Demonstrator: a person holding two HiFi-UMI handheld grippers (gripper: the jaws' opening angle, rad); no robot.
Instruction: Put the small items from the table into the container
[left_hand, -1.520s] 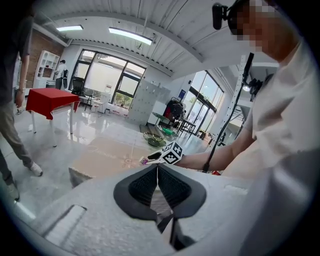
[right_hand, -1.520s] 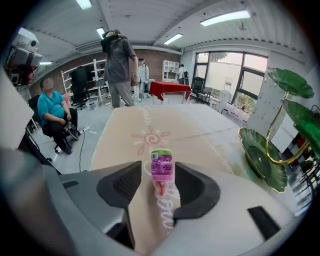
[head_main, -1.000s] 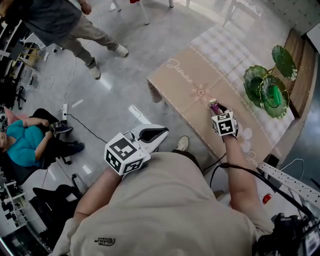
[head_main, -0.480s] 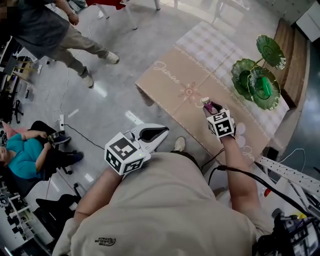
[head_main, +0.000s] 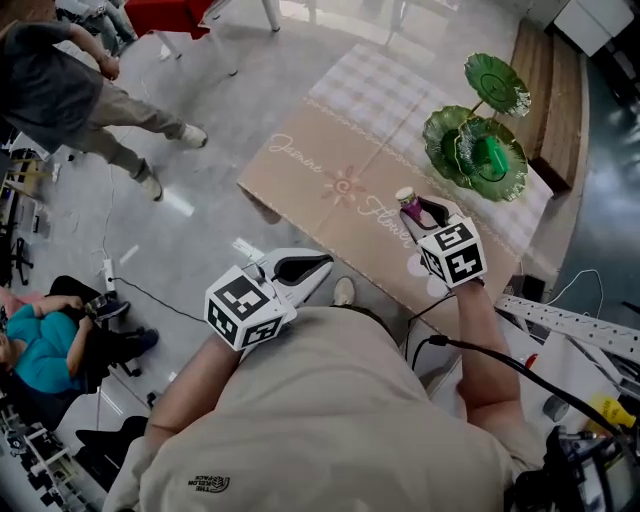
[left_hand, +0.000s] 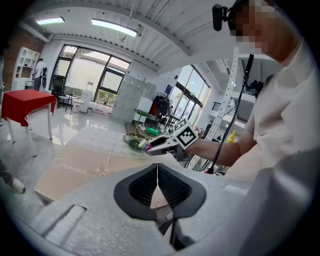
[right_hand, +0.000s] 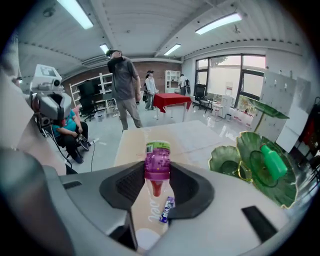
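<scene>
At the left edge of the head view a seated person in a teal top (head_main: 38, 345) sits on the floor side, and a standing person in a dark top (head_main: 55, 85) is in the upper left. A red table (head_main: 165, 12) shows at the top edge.

Left of centre, the left tongs (head_main: 308, 268) hang over the floor, beside the near corner of the surface (head_main: 330, 170). In the left gripper view the left tongs (left_hand: 158, 184) have their two pads pressed together with nothing between them.

The surface, covered in a beige printed cloth, runs from the centre to the upper right. Right of centre, the right tongs (head_main: 424, 212) are clamped on a small purple bottle (head_main: 407, 204), held above the near edge of the surface. In the right gripper view the right tongs (right_hand: 157, 186) pinch the bottle (right_hand: 157, 161) at its sides, with its pale green cap pointing away. Below it, a small purple packet (right_hand: 167, 209) lies on the cloth.

Farther right stands the green leaf-shaped stand (head_main: 450, 135), apart from the bottle, with a green bottle (head_main: 491, 156) lying in its lower dish.
</scene>
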